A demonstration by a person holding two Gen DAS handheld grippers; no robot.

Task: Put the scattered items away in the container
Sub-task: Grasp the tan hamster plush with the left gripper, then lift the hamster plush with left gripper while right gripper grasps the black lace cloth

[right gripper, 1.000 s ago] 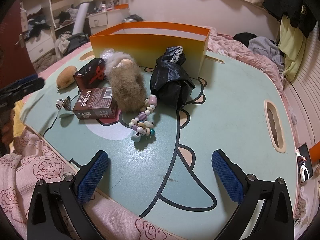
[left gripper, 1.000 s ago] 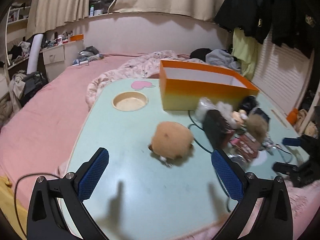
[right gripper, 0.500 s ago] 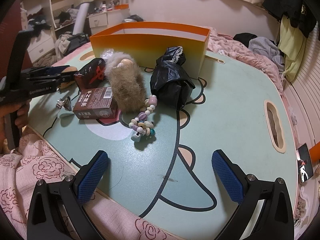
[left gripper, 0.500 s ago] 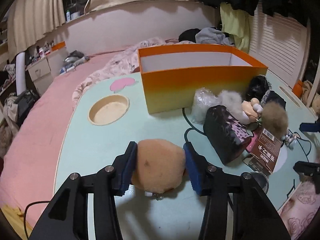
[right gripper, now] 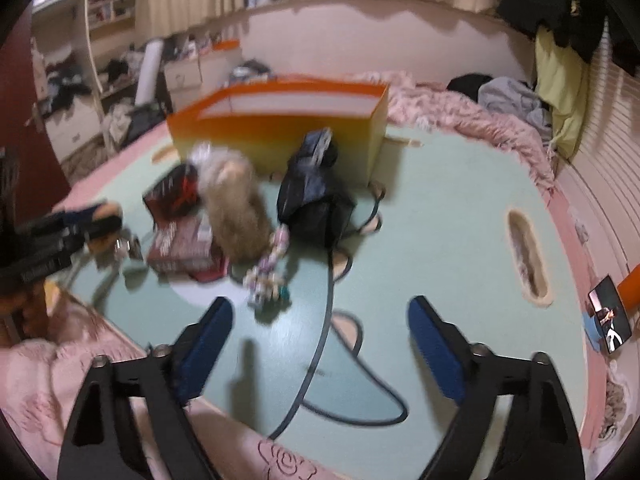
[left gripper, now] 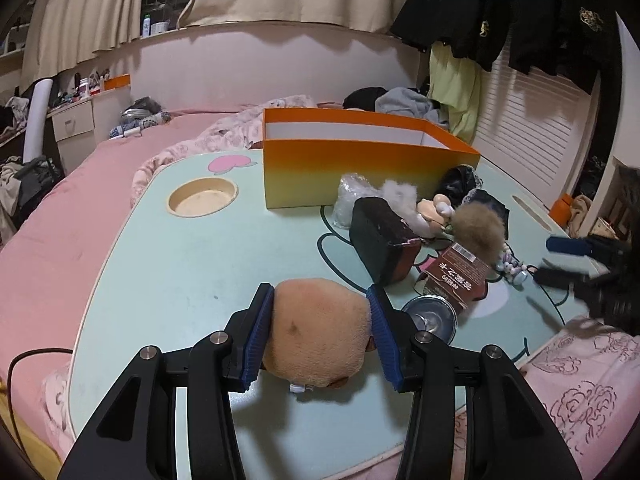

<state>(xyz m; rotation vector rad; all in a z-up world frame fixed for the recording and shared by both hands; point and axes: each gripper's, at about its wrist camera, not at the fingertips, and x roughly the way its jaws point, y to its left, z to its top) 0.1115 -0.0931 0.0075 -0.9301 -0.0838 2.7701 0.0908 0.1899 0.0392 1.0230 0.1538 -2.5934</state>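
My left gripper (left gripper: pixel 320 330) is shut on a tan plush toy (left gripper: pixel 316 332), held just above the near part of the mint table (left gripper: pixel 168 264). The orange box (left gripper: pixel 352 152) stands open at the far side, also in the blurred right wrist view (right gripper: pixel 280 128). Scattered beside it are a dark pouch (left gripper: pixel 380 240), a brown carton (left gripper: pixel 460 276), a furry brown toy (left gripper: pixel 478 228), a bead string (right gripper: pixel 268 272) and a black bag (right gripper: pixel 312 196). My right gripper (right gripper: pixel 320 344) is open and empty above the table's near edge, short of the bead string.
A round cup hole (left gripper: pixel 202 200) is sunk in the table at far left, and a slot handle (right gripper: pixel 526 256) at the right. A small metal tin (left gripper: pixel 430 316) lies by the carton. Pink bedding (left gripper: pixel 48 216) surrounds the table. A phone (right gripper: pixel 610 314) lies off the right edge.
My left gripper closed on the tan plush toy and lifted it slightly. My right gripper has just moved forward toward the bead string, blurring its view.
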